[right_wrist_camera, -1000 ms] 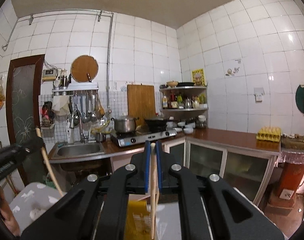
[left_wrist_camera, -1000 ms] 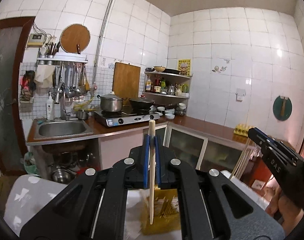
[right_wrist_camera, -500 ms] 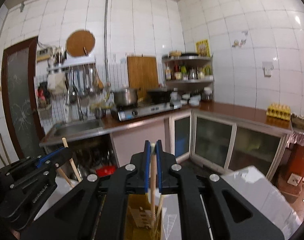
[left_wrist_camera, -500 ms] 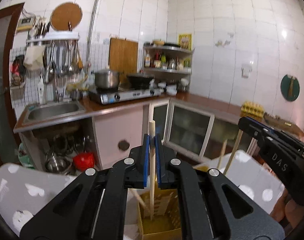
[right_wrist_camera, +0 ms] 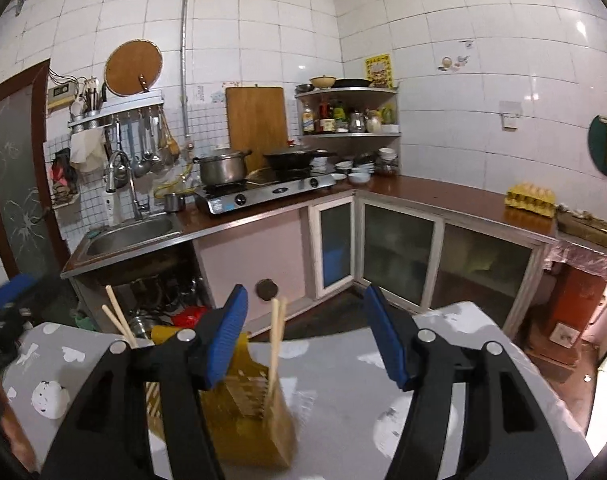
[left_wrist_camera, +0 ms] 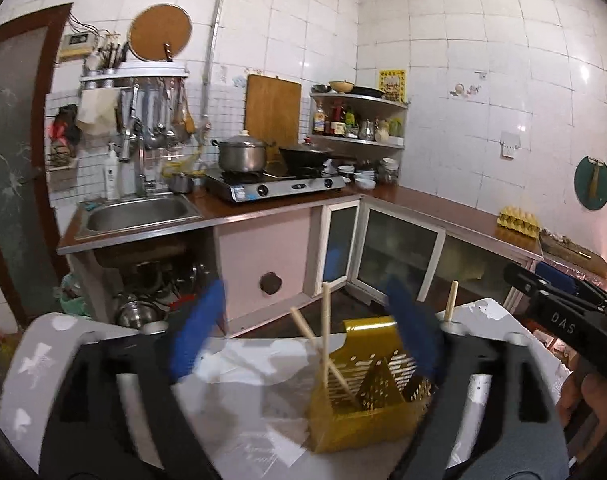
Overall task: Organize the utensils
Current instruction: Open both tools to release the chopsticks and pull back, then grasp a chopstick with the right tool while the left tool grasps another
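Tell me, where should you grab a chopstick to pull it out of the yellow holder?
Probably the bare top end of a chopstick, pinched from above. The lower part sits inside the yellow holder, so only the top sticks out, nearly upright.

The left gripper (left_wrist_camera: 303,336) blue pads are motion-blurred; the yellow holder's (right_wrist_camera: 259,432) base hides behind the right gripper (right_wrist_camera: 305,334)

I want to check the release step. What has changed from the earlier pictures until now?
Both grippers came down toward the yellow holder and their jaws have just been opening. The left gripper let go of its chopstick; the right gripper released its chopstick. Both sticks now stand in the holder, no pad touching them. The holder stays on the grey table.
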The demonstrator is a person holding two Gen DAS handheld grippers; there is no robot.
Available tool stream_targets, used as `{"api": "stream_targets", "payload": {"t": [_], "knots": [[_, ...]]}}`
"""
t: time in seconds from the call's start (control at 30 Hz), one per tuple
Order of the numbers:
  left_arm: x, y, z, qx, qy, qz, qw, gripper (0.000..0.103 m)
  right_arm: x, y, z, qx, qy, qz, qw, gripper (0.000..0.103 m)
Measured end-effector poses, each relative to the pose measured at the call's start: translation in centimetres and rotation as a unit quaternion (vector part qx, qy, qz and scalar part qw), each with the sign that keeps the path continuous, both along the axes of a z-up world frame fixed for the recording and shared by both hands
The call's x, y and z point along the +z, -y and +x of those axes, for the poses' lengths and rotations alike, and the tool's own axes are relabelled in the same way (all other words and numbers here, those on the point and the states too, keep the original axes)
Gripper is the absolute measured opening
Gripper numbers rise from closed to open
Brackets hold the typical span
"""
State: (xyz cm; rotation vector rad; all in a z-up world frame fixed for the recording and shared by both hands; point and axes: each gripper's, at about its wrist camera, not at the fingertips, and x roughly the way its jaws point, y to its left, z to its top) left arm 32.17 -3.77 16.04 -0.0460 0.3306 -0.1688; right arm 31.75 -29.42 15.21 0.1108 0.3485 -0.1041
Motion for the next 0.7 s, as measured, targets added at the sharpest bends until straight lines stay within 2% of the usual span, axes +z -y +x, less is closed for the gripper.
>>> {"api": "stream_targets", "payload": {"t": [0.1,0.17,0.3,0.57,0.7], "knots": [[0.5,-1.3,-2.7,0.009,0.007,0.007,0.9999,0.098,0.0,0.3,-1.8,-0.008,-0.014,0.000,1.000,0.061],[0.3,-2.3,-4.3,0.015,0.006,0.008,0.9998,0.098,-0.7,0.5,-3.2,-0.015,-0.030,-0.003,0.999,0.061],[-1.2,-3.8,-6.1,0.019,-0.012,0.005,0.9997,0.098,-3.8,0.4,-5.3,-0.020,-0.075,-0.004,0.997,0.061],[-8.1,-5.8,-7.4,0.034,-0.080,0.002,0.9962,0.098,-11.4,0.0,-8.3,-0.034,-0.151,0.006,0.988,0.061],[-11.4,-5.5,-7.7,0.031,-0.106,0.015,0.9938,0.098,-14.8,-0.8,-9.1,-0.041,-0.188,0.013,0.981,0.061]]}}
